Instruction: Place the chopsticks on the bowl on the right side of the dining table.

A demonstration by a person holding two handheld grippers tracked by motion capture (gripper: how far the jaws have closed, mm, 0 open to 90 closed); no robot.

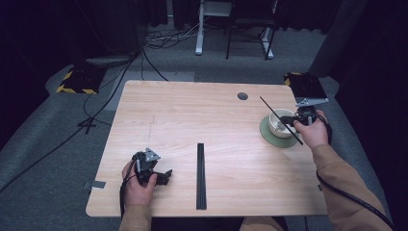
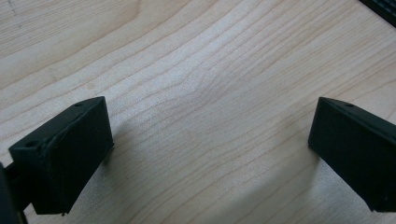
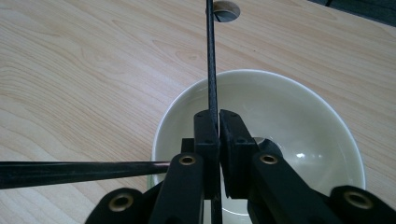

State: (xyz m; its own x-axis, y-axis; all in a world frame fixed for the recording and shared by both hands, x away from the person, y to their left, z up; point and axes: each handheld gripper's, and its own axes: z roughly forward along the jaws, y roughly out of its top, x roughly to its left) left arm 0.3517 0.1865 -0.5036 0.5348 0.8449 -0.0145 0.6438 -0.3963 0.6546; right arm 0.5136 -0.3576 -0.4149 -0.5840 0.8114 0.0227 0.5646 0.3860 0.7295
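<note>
My right tongs (image 3: 218,122) are pinching a thin black chopstick (image 3: 210,51), the two matte blocky jaws pressed flat on its shaft with no gap showing. The stick is slim, straight and smooth, and it runs up and away past the bowl's far rim. Directly under these tongs sits a round cream bowl (image 3: 299,112), glossy inside, with small highlights on its curved wall. A second dark rod (image 3: 79,171) comes in from the left of the right gripper view and ends at the bowl's rim beside my jaws.

From the high view, my right hand (image 1: 313,131) holds the right tongs over that bowl (image 1: 279,126), which stands on a flat, dull green round coaster (image 1: 269,137) near the desk's right edge, towards the far right corner.

My left tongs (image 2: 210,144) are spread wide, two black wedge-shaped blocks with pale wood grain between them. They rest low over the desk near its front left corner, held in my left hand (image 1: 139,185).

The desk (image 1: 192,115) is light wood with fine wavy grain. A long flat black strip (image 1: 201,175) lies straight near the middle of the front edge. A round grey grommet (image 1: 242,96) is set near the far edge.
</note>
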